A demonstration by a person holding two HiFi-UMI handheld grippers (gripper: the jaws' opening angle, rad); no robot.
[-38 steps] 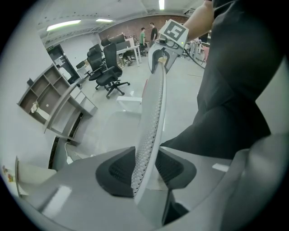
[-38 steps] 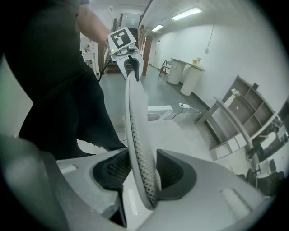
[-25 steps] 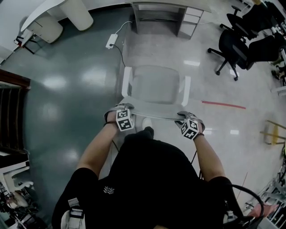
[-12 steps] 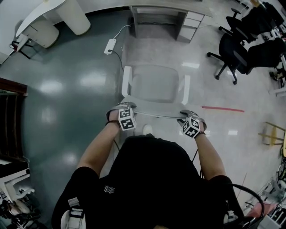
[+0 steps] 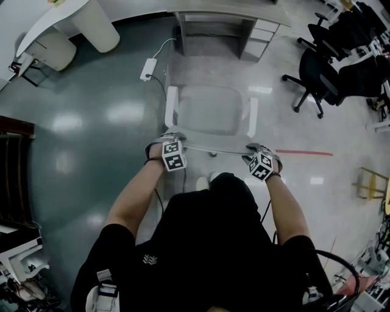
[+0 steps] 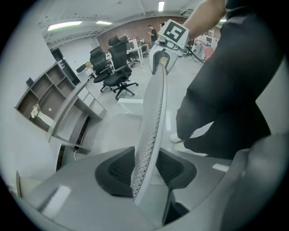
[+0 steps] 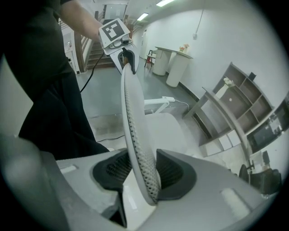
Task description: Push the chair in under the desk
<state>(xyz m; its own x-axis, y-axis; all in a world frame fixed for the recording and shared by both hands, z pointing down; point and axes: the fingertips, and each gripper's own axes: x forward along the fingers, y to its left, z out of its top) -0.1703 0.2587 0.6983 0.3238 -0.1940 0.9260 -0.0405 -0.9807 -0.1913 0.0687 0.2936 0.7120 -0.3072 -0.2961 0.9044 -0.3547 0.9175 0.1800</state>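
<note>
A white chair with a mesh backrest [image 5: 213, 145] and a pale seat [image 5: 210, 109] stands on the floor facing the grey desk [image 5: 228, 12] at the top of the head view. My left gripper [image 5: 172, 152] is shut on the backrest's top edge at its left end, and my right gripper [image 5: 261, 163] is shut on its right end. In the left gripper view the mesh backrest [image 6: 153, 113] runs between the dark pads [image 6: 115, 171] of the left gripper [image 6: 146, 169]. In the right gripper view the backrest [image 7: 133, 113] sits likewise in the right gripper [image 7: 144, 173].
A drawer unit [image 5: 265, 33] fills the desk's right side. A white power strip [image 5: 147, 69] with its cable lies on the floor left of the chair. Black office chairs [image 5: 323, 67] stand at the right. A red strip [image 5: 304, 152] marks the floor on the right.
The chair has rolled forward toward the desk with both grippers still on its backrest. The person has stepped forward behind it.
</note>
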